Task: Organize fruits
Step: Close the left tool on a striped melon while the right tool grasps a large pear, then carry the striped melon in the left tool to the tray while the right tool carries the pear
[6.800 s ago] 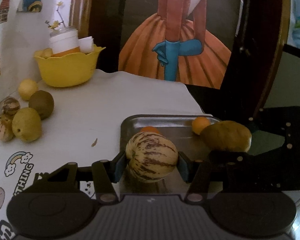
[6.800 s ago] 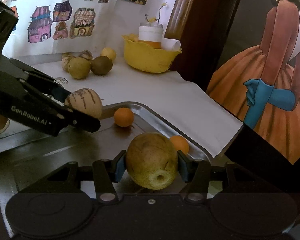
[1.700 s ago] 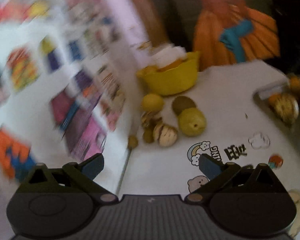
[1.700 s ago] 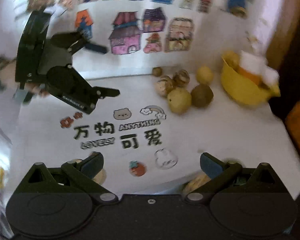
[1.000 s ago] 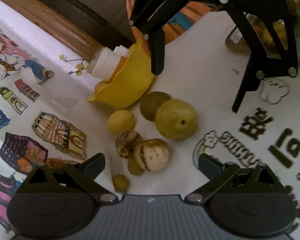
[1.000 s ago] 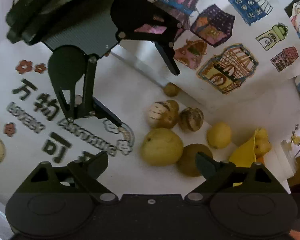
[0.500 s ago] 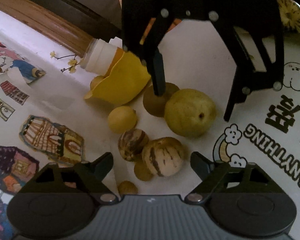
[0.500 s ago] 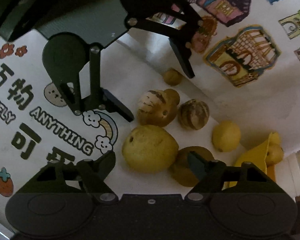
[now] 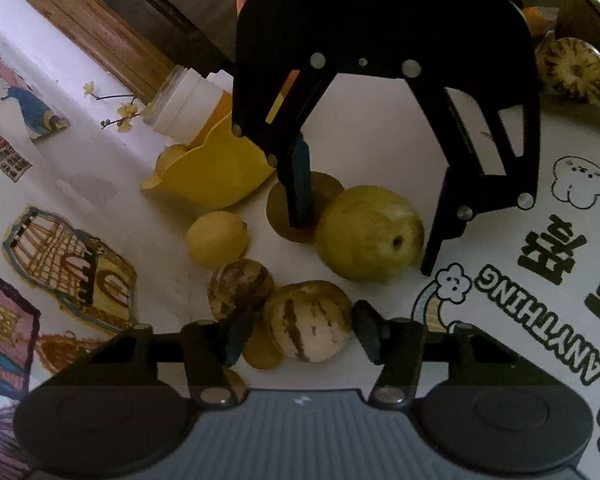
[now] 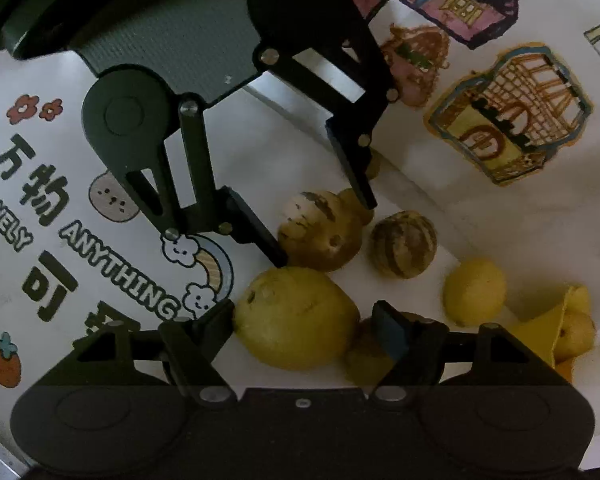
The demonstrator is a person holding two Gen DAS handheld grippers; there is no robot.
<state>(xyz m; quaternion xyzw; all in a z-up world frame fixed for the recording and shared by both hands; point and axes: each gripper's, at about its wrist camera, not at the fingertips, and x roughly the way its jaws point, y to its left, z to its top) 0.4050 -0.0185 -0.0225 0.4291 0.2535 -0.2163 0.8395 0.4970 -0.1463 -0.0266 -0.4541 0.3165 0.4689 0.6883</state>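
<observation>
Two hand-held tongs are working over a fruit cluster on a printed tabletop (image 9: 380, 152). At lower centre of the left wrist view, the left tongs (image 9: 300, 330) are closing around a pale striped melon (image 9: 306, 326) sitting directly between the tips, not yet visibly pinched. At lower centre of the right wrist view, the right tongs (image 10: 304, 320) are closing around a yellow-green pear (image 10: 296, 316), tips flanking its sides.

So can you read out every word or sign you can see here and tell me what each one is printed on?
"ANYTHING": black outlined capitals on the white printed tablecloth, beside a rainbow.
"LOVELY": the same tablecloth, cut at the picture's left edge.
"万物": big black characters on the tablecloth.
"可": below them; the character after it is hidden by the gripper.
Nothing else readable; the house drawings carry no words.
</observation>
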